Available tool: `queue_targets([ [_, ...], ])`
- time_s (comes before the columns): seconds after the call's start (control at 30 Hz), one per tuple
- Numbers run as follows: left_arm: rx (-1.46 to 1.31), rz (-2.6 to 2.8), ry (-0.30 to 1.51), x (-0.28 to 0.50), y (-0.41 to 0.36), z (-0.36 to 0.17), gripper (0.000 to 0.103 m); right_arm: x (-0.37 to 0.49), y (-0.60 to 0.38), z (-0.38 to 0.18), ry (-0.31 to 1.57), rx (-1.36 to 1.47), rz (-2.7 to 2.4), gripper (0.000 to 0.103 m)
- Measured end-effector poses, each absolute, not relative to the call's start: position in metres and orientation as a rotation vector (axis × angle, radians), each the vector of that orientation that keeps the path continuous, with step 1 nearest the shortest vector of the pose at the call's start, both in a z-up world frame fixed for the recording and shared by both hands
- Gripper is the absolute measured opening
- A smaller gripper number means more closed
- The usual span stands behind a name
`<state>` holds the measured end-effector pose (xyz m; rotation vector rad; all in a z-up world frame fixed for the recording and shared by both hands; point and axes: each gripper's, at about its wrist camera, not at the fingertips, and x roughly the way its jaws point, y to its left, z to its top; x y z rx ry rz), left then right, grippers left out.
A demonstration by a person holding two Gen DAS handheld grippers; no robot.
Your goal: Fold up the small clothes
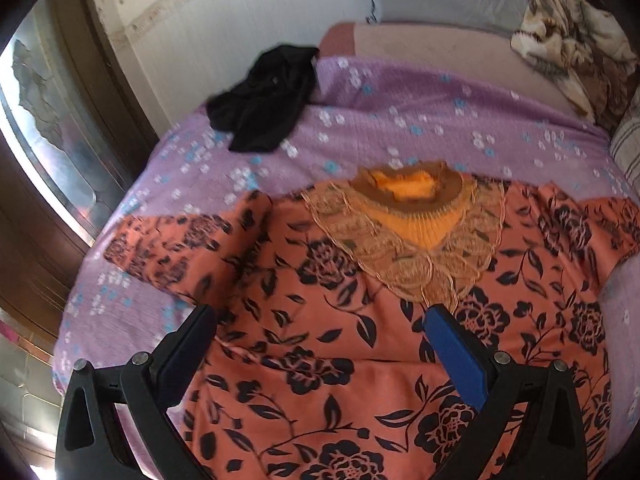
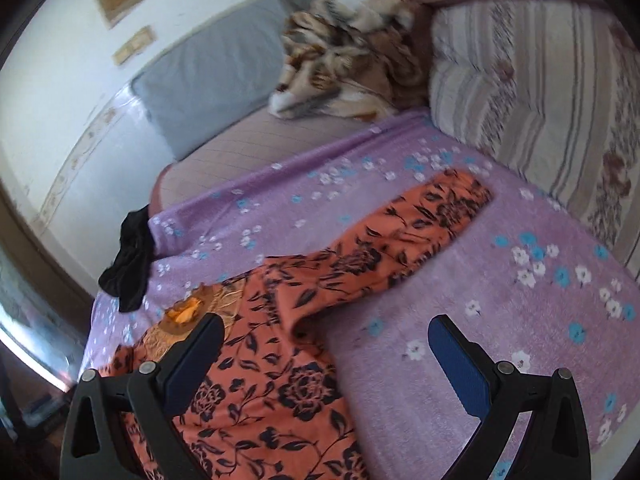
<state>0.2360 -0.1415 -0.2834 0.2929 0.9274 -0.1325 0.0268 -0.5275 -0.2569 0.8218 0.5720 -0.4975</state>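
Observation:
An orange garment with black flowers point(image 1: 320, 320) lies spread flat on the purple flowered bedspread point(image 1: 400, 112), both sleeves out, its lace collar point(image 1: 404, 216) facing away. My left gripper point(image 1: 320, 320) is open and empty, hovering over the garment's chest. In the right wrist view the same garment point(image 2: 272, 392) lies at lower left with its right sleeve point(image 2: 420, 220) stretched out. My right gripper point(image 2: 326, 336) is open and empty, above the garment's side edge under that sleeve.
A black garment point(image 1: 264, 96) lies crumpled at the bedspread's far left corner; it also shows in the right wrist view point(image 2: 130, 268). A brown patterned blanket point(image 2: 352, 52), a grey pillow point(image 2: 212, 72) and a striped cushion point(image 2: 540, 92) sit at the back. A wooden mirror frame point(image 1: 60, 140) stands left.

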Motion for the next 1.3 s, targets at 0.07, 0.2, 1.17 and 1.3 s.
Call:
queue_targets([
  [0.07,0.290,-0.142,0.999,0.250,-0.152,-0.324,0.103,0.016,-0.573,-0.284,0.545,0.960,-0.537,0.102],
  [0.2,0.317,-0.176,0.968,0.256,-0.164,-0.364,0.103,0.011,-0.639,-0.323,0.483,1.185,-0.543,0.098],
  [1.17,0.161,0.000,0.937,0.304,-0.096,-0.323,0.103,0.138,-0.599,-0.237,0.184,1.068,-0.038,0.007],
  [1.3,0.094,0.122,0.918,0.313,-0.057,-0.312,0.103,0.178,-0.515,-0.215,0.229,1.037,0.169,0.007],
])
